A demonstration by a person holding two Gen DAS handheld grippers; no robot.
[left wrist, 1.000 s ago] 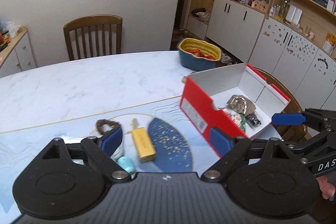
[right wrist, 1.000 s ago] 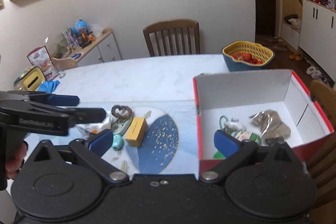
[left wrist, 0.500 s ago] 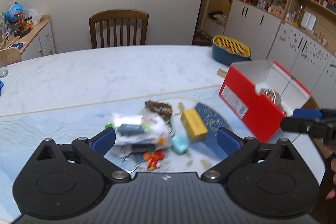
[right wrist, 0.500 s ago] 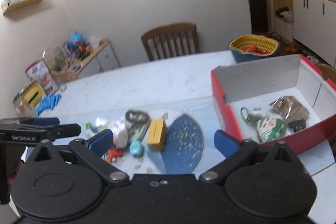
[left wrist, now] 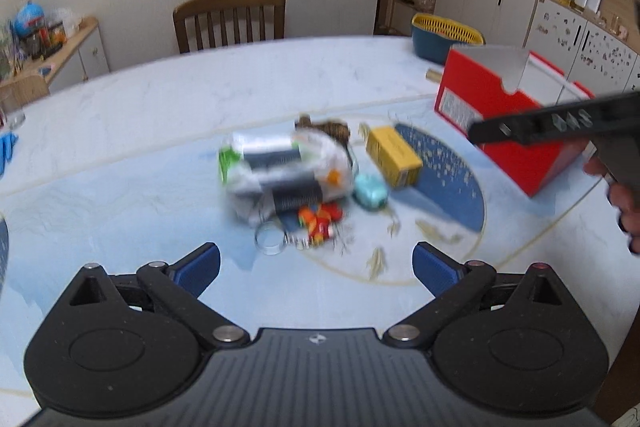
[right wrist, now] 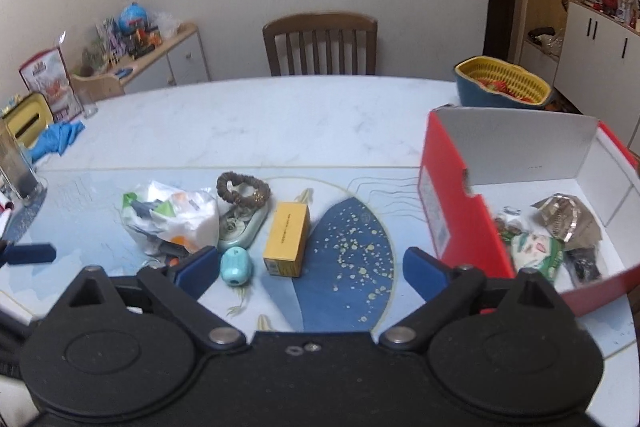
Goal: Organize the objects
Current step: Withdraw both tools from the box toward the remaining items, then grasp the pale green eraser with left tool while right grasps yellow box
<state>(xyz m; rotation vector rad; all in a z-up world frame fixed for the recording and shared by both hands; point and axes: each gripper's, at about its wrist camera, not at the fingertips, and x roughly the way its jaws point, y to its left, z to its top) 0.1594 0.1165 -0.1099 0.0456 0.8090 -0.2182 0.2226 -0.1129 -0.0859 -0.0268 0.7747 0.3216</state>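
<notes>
Black tongs (left wrist: 316,263), blue pads (left wrist: 198,267)

Marble table (right wrist: 280,115) carries plastic bag (right wrist: 172,219), yellow box (right wrist: 287,239), red box (right wrist: 448,211).

Yellow box (right wrist: 286,243), red carton (right wrist: 460,215), speckled navy table (right wrist: 348,259) patch.

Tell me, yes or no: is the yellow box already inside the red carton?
No, the yellow box lies on the table mat to the left of the red carton, outside its walls.
</notes>
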